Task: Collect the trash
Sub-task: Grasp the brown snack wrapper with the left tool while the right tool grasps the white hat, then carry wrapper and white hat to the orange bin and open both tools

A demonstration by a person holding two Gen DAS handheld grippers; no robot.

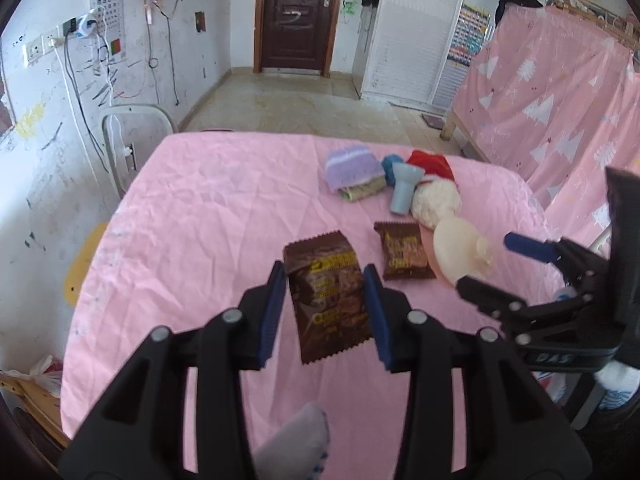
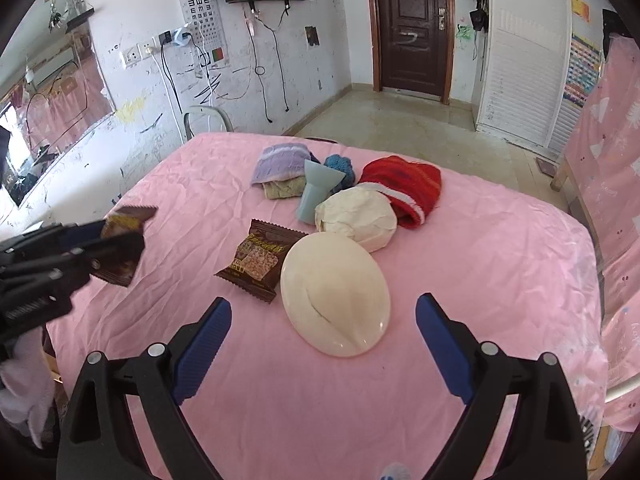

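Note:
My left gripper (image 1: 326, 314) is shut on a brown snack wrapper (image 1: 328, 296) and holds it above the pink tablecloth; it also shows at the left of the right wrist view (image 2: 120, 236). A second brown snack wrapper (image 2: 256, 260) lies on the cloth, also seen in the left wrist view (image 1: 404, 250). My right gripper (image 2: 322, 344) is open and empty, its jaws wide apart on either side of a cream oval dish (image 2: 334, 294). A crumpled white paper ball (image 2: 356, 216) lies just behind the dish.
A pale blue funnel-shaped cup (image 2: 316, 190), a purple knit hat (image 2: 280, 162), a blue knit item (image 2: 340, 168) and a red knit hat (image 2: 404, 184) lie at the far side of the pink-covered table (image 2: 500, 280). A chair (image 1: 120, 140) stands at the left. Pink-draped furniture (image 1: 560, 92) stands at the right.

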